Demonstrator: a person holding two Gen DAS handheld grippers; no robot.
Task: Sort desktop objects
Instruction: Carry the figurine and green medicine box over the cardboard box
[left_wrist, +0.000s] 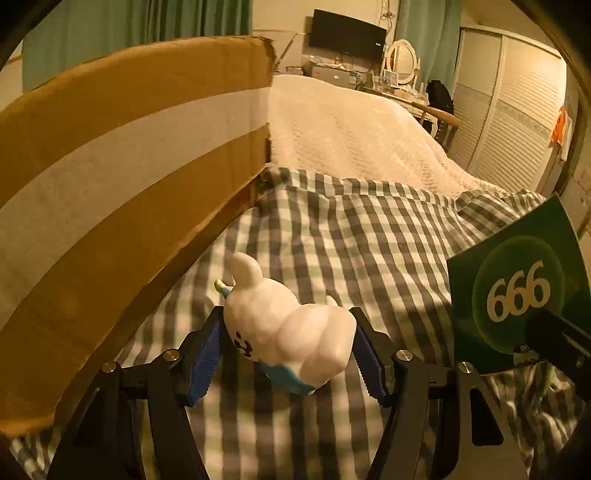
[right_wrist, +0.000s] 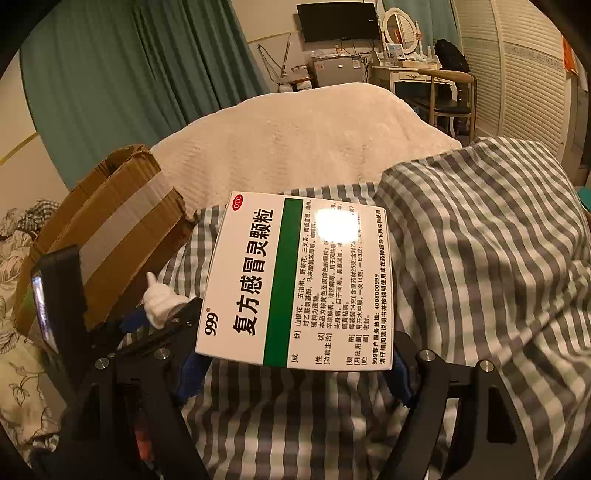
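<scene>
My left gripper (left_wrist: 288, 354) is shut on a white rabbit figurine (left_wrist: 291, 332) with a blue base, held above the checked cloth (left_wrist: 332, 229). My right gripper (right_wrist: 295, 365) is shut on a white and green medicine box (right_wrist: 295, 280), held flat above the cloth. The box's green end (left_wrist: 517, 291) shows at the right of the left wrist view. The figurine (right_wrist: 159, 299) and the left gripper (right_wrist: 147, 317) show at the left of the right wrist view. A brown cardboard box (left_wrist: 122, 177) with white tape stands close on the left.
The cardboard box (right_wrist: 110, 229) sits at the left of the checked cloth (right_wrist: 480, 258). A cream blanket (right_wrist: 303, 144) covers the bed beyond. A desk, a chair, a monitor and a wardrobe stand at the far wall.
</scene>
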